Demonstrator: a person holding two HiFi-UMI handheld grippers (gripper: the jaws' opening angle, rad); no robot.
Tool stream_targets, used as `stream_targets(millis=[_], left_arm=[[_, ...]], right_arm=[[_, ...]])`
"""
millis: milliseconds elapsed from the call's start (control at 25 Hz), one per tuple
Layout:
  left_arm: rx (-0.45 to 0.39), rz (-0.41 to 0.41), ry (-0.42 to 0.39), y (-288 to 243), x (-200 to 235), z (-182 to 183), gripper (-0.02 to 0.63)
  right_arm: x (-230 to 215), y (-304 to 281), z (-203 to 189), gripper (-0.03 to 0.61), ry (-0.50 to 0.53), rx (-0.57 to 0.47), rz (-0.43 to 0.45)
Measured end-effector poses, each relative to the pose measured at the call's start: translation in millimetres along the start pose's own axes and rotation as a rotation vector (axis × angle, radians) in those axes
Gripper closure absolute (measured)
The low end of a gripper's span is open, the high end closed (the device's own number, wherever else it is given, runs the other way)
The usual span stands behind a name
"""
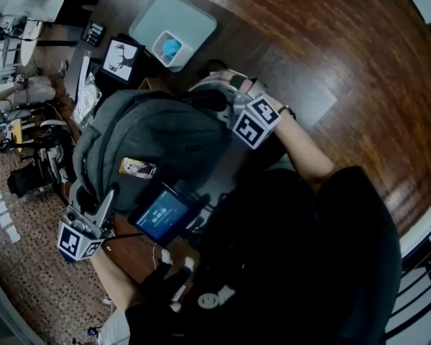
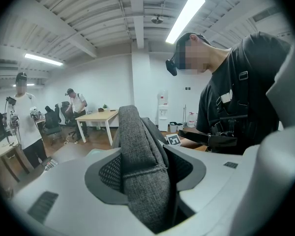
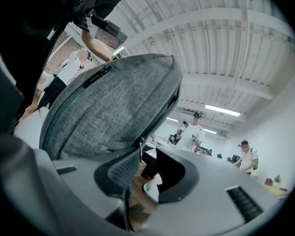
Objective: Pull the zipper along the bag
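Observation:
A grey backpack (image 1: 158,131) lies on its side in the head view's middle. At its lower left end my left gripper (image 1: 109,196) is shut on a thick fold of the bag's grey fabric (image 2: 142,171), which fills the space between the pads of that gripper (image 2: 145,166). At the bag's upper right end sits my right gripper (image 1: 205,90). In the right gripper view the bag (image 3: 113,107) bulges over that gripper (image 3: 147,163). A small dark zipper pull (image 3: 140,144) hangs from the bag's edge by the left-hand fingertip. A gap still shows between the pads.
A lit tablet (image 1: 161,214) lies just below the bag, near my body. A pale teal tray (image 1: 151,24) holding a blue object, a picture card (image 1: 121,57) and a calculator (image 1: 93,32) lie beyond the bag. Several people stand in the room behind.

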State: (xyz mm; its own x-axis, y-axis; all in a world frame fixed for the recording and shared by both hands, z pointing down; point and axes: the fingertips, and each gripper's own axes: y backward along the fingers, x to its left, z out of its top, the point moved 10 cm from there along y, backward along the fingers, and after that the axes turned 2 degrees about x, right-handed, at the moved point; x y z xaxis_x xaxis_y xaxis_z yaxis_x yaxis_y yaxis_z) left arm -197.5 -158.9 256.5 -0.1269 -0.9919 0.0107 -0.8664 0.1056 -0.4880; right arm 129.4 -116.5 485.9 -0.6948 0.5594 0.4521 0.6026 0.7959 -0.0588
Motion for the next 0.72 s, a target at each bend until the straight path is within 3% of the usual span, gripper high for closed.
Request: stream_targets(millis=[160, 360, 440, 520, 720], left_arm=[[0.002, -0.007, -0.001, -1.9, -1.6, -1.4, 0.396], [0.005, -0.003, -0.007, -2.7, -3.8, 0.6, 0.396], [0.005, -0.001, -0.006, -2.5, -2.6, 0.4, 0.396], [0.003, 0.004, -0.007, -2.6, -1.9, -0.2, 0.396], [-0.006, 0.021, -0.015, -2.8, -3.6, -2.7, 0.396]], right_arm=[[0.3, -0.2, -2.6, 0.477, -0.004, -0.040, -0.010], [-1.8, 2.5, -1.3, 0.503, 0.070, -0.034, 0.048], [-1.4, -1.6, -0.4, 0.562, 0.088, -0.009, 0.093], [-1.0, -4.4, -0.5, 0.569, 0.079, 0.000, 0.109], [-4.2, 3.1, -1.8, 0.565, 0.008, 0.016, 0.045]])
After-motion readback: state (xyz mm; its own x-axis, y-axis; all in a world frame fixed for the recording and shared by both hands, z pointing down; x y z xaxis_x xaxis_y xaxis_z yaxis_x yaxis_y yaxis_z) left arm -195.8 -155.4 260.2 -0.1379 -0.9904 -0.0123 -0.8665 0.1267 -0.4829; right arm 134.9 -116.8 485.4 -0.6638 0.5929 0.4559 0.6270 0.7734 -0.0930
